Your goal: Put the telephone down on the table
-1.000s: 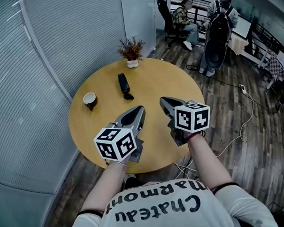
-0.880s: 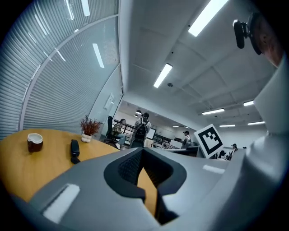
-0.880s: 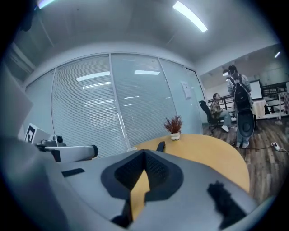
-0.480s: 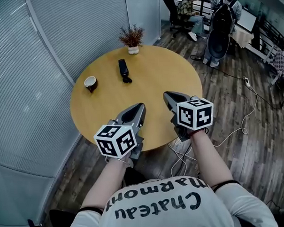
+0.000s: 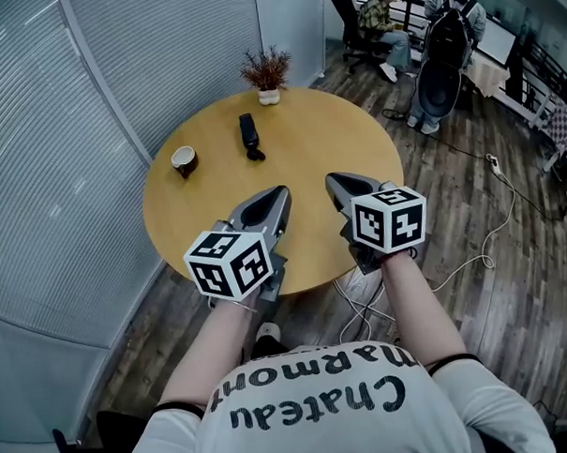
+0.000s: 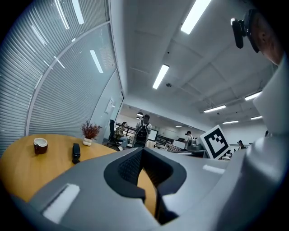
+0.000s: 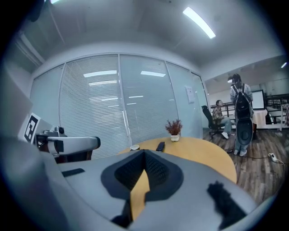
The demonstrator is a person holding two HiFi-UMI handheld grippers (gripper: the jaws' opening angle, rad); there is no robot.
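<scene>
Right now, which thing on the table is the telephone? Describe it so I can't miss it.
Start at the round wooden table: at its far edge stands a small potted plant in a white pot. Just nearer than the plant lies the telephone, with a cup further to its left. The telephone is the only long, flat, black thing there.

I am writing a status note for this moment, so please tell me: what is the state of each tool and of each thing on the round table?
Left tool: shut, empty, over the table's near side.
Right tool: shut, empty, beside the left one.
Telephone: lying flat on the table, not held.
Cup: upright, left of the telephone.
Plant: upright in its pot, at the far edge.
</scene>
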